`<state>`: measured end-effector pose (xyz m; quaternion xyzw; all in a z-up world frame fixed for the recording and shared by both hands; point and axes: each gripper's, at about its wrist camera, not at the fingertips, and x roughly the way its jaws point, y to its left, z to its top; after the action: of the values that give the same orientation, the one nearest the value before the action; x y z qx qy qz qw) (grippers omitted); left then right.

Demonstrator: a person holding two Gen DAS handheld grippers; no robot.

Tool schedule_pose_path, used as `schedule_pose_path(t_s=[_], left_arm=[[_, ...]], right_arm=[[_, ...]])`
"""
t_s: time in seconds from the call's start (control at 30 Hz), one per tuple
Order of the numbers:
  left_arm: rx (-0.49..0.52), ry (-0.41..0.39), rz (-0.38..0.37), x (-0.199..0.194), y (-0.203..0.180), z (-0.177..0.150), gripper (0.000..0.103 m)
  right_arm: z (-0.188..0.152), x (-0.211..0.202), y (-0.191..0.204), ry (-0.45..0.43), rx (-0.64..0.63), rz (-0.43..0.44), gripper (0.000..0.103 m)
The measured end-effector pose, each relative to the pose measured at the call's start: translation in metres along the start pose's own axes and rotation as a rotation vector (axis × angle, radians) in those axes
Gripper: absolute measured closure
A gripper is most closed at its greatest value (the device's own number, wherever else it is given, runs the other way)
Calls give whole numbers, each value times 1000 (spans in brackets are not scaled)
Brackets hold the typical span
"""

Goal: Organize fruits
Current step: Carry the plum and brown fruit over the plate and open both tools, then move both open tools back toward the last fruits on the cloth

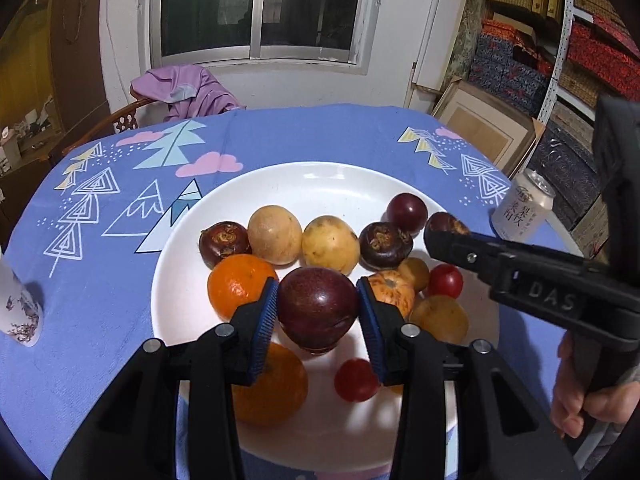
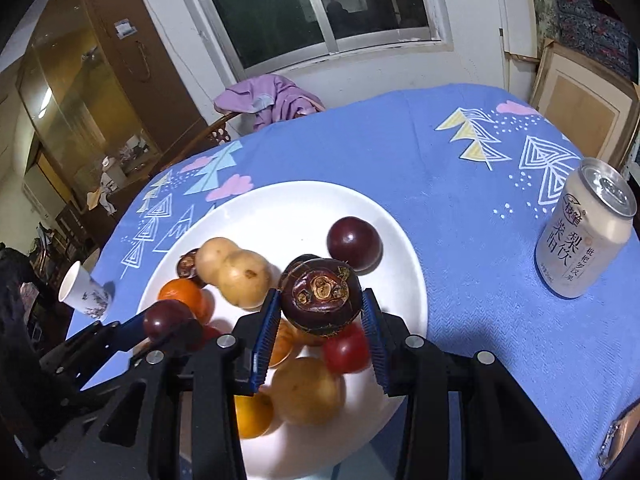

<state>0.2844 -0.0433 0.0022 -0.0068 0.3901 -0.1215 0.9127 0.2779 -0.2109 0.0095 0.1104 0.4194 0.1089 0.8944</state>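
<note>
Left gripper: blue-padded fingers pinch a smooth dark purple fruit from both sides, held above the white plate. Below and behind it in the left wrist view lie two oranges, two pale yellow fruits, two brown water chestnuts with dried crowns, a second purple fruit, a striped reddish fruit, small red tomatoes and a tan round fruit at the plate's right part.

Right gripper: fingers closed onto a dark water chestnut, crown facing the camera, lifted over the plate. From the left wrist view this gripper reaches in from the right, the chestnut showing just at its tip, over the plate's right rim; a hand grips its handle.

Both held fruits hang over the plate, the chestnut toward its right side, the purple fruit toward the near middle.

Beyond the plate: blue cloth with tree and cloud prints covers the tabletop. A pale drink can stands right of the plate, well apart from it. A small patterned paper cup sits at the left edge. Past the far edge, a chair with a lilac garment, beneath a dark window.
</note>
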Motion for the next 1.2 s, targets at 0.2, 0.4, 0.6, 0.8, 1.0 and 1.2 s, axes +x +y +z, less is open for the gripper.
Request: schedule_pose_path(t_s=[0.2, 0.4, 0.6, 0.8, 1.0, 1.2], left_arm=[[-28, 2, -20, 1, 7, -1, 51], [-63, -50, -19, -40, 18, -1, 42], [-15, -98, 30, -94, 13, -45, 31], [96, -58, 51, -121, -5, -121, 28], [180, -97, 89, -129, -26, -147, 20], [186, -24, 63, -99, -41, -128, 20]], right_arm=[[4, 7, -17, 9, 84, 31, 44], [8, -38, -18, -67, 141, 102, 38], [-20, -96, -13, -141, 140, 172, 25], [-79, -115, -31, -132, 161, 157, 25], [-101, -112, -51, -79, 249, 194, 25], [-101, -111, -50, -77, 241, 190, 25]])
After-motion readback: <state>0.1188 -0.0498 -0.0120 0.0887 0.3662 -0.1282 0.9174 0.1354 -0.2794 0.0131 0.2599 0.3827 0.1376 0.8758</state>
